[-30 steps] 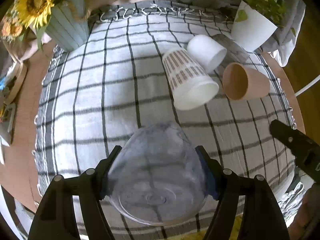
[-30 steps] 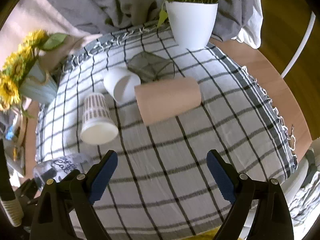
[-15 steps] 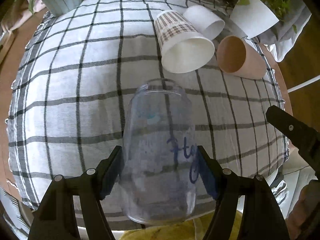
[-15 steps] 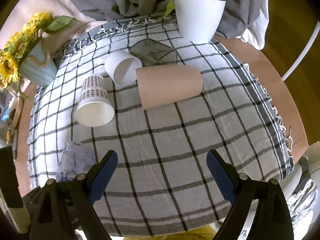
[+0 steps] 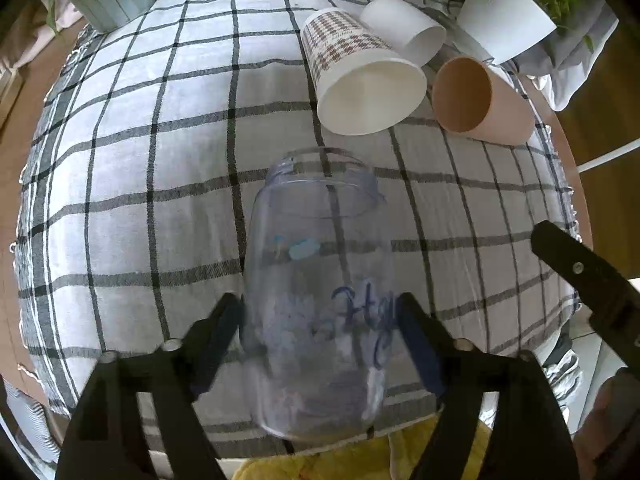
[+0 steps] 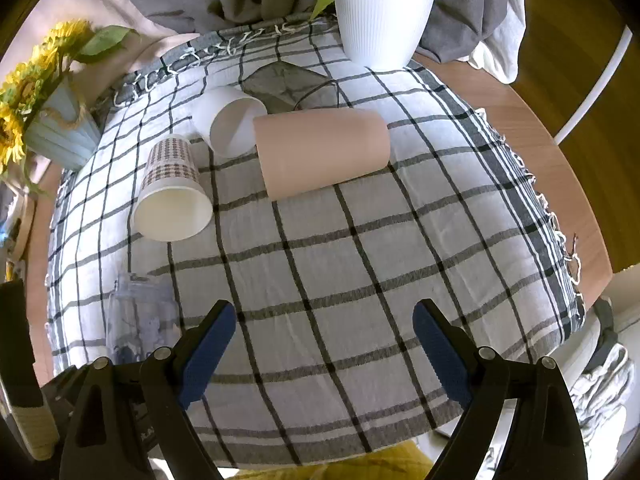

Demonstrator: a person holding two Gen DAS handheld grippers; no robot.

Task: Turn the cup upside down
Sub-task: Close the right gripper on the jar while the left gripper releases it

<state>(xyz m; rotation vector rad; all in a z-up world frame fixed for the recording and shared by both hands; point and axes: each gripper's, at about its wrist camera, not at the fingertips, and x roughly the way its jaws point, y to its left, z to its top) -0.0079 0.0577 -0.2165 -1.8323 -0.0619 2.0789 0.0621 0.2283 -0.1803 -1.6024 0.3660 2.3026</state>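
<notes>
My left gripper (image 5: 320,332) is shut on a clear plastic cup (image 5: 320,280) with blue lettering. The cup's open mouth points away from me, down toward the checked tablecloth (image 5: 160,160), and its base is toward the camera. The same cup shows at the lower left of the right wrist view (image 6: 136,320), mouth toward the cloth near the table's front left. My right gripper (image 6: 324,344) is open and empty above the front of the table; one of its fingers (image 5: 580,276) shows at the right edge of the left wrist view.
Three cups lie on their sides at the back: a patterned paper cup (image 6: 172,192), a white cup (image 6: 228,120) and a tan cup (image 6: 320,152). A white plant pot (image 6: 380,12) stands at the back and a blue sunflower vase (image 6: 60,132) at the left. A grey object (image 6: 284,84) lies behind the cups.
My left gripper has turned the clear cup over: its base faced the camera with mouth hidden, now its mouth tips down toward the cloth. The right gripper has barely moved.
</notes>
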